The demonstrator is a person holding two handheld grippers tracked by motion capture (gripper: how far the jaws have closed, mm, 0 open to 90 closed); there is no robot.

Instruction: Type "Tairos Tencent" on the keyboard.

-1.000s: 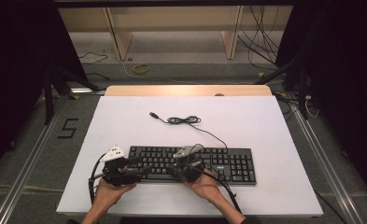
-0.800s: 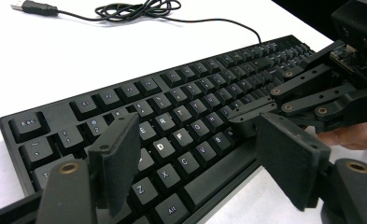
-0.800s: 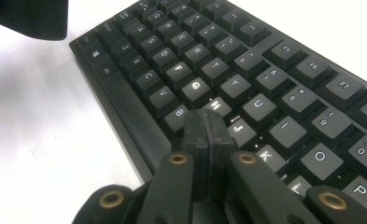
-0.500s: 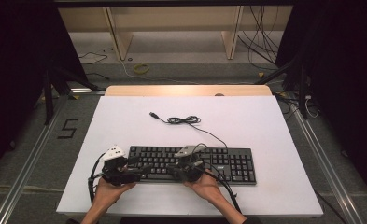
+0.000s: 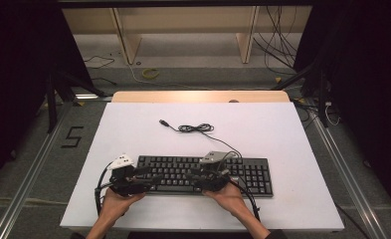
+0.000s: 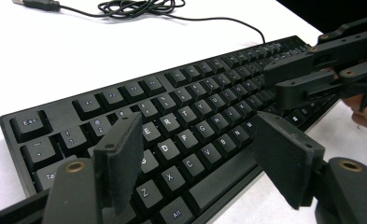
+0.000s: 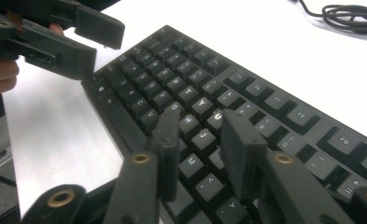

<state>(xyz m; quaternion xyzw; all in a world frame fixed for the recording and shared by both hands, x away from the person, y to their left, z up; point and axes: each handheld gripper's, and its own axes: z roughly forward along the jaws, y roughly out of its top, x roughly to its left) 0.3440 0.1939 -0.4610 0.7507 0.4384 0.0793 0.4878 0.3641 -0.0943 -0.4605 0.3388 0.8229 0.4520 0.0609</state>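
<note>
Both grippers hover over the near half of the keyboard (image 5: 203,174): left gripper (image 6: 197,154) jaws wide apart, right gripper (image 7: 197,140) jaws narrowly parted, neither gripping anything. Hands hide the near edge. The cable (image 5: 195,128) lies beyond on the open table (image 5: 282,124).

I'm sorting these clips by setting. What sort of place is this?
Probably a lab or recording workspace rather than an office: a white table stands between metal floor rails, loose cables trail across the bare floor, and a taped number 5 marks it.
</note>
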